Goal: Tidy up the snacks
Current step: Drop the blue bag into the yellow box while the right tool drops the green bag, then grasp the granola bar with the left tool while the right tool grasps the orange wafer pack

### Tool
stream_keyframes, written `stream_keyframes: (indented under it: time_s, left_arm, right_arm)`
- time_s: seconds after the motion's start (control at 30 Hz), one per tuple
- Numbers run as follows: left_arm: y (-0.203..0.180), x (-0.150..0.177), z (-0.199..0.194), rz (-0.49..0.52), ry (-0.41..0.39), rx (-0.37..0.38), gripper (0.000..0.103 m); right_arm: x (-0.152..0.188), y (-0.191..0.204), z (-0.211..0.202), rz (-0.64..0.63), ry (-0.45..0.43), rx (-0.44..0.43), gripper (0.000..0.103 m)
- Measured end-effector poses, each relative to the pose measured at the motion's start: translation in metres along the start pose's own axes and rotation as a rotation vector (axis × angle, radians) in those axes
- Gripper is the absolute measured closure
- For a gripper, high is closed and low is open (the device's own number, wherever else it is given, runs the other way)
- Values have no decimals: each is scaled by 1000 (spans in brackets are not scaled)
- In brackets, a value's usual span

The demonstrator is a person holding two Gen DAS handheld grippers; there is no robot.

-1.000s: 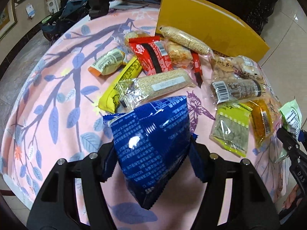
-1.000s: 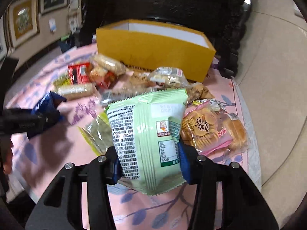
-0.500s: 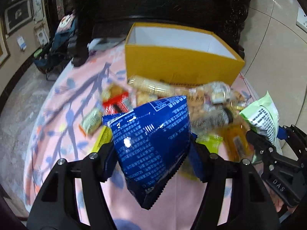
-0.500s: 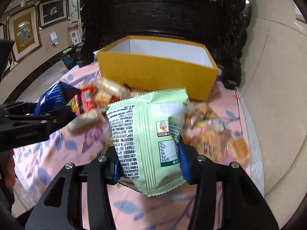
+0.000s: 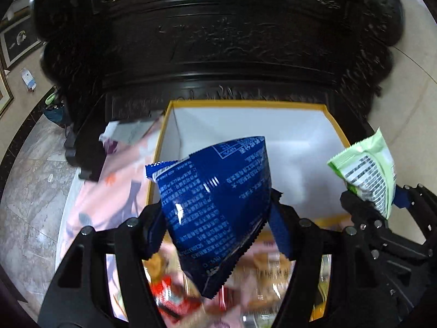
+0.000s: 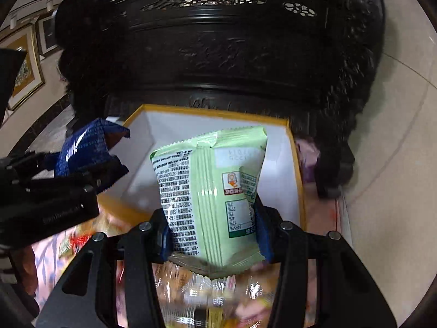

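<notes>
My left gripper (image 5: pixel 215 216) is shut on a dark blue snack bag (image 5: pixel 215 191), which hangs over the near edge of the open yellow box (image 5: pixel 245 102) with its white inside. My right gripper (image 6: pixel 213 232) is shut on a pale green snack bag (image 6: pixel 210 186), held upright above the same box (image 6: pixel 218 112). In the left wrist view the green bag (image 5: pixel 366 169) and the right gripper (image 5: pixel 379 199) appear at the right edge. In the right wrist view the blue bag (image 6: pixel 82 145) and the left gripper (image 6: pixel 68 180) sit at the left. No snack shows inside the box.
Dark carved wooden furniture (image 5: pixel 218 41) stands right behind the box. Several loose snacks (image 5: pixel 177 300), blurred, lie on the pink flowered tablecloth (image 5: pixel 109 191) below the grippers. Pale tiled floor (image 6: pixel 396 136) lies to the right, and framed pictures (image 6: pixel 24 76) hang at the left.
Both grippers have risen and moved forward from over the snack pile to the yellow box, each keeping its bag. The box now fills the middle of both views.
</notes>
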State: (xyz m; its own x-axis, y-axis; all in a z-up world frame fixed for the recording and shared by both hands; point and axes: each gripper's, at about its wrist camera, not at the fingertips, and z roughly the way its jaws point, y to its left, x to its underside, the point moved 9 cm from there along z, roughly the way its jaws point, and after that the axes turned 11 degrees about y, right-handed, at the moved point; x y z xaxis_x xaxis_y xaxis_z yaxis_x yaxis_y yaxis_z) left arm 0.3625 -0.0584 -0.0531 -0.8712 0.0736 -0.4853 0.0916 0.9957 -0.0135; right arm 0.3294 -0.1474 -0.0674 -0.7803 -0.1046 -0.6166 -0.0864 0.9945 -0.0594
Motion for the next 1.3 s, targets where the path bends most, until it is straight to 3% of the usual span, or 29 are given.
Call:
stream_keyframes:
  time_s: [0.13,0.3,0.57,0.7,0.87,0.97,1.1,1.17,1.3]
  left_arm:
    - [5,-28,18,-13,8,1,34]
    - [12,-43,36,-23,34,1,15]
    - [19,-31,12,0,1,12,10]
    - [23,11,-19,20,-25,23,6]
    - [35,95,-32,7,10,29,5]
    - [40,143,-30,-2,38,36,5]
    - [48,204,-21,15,44,-22,5]
    - [54,224,-15,15,58,-39,5]
    - [74,252,-1,-40,124,5,5]
  right_arm:
    - [-25,-4,19,15,3,-12,52]
    - [-35,-12,34,30,29,15,30]
    - [-22,-14,18,32,37,2,30]
    - [17,-10,-7,38,60,-54,30]
    - [105,3,-20,15,135,-108,30]
    - [162,9,-16,1,202,-104,30]
    - [226,2,-7,53,256,-21,30]
    - [240,1,-1,79,274,-29,30]
    - [252,2,11,112,289,-29,30]
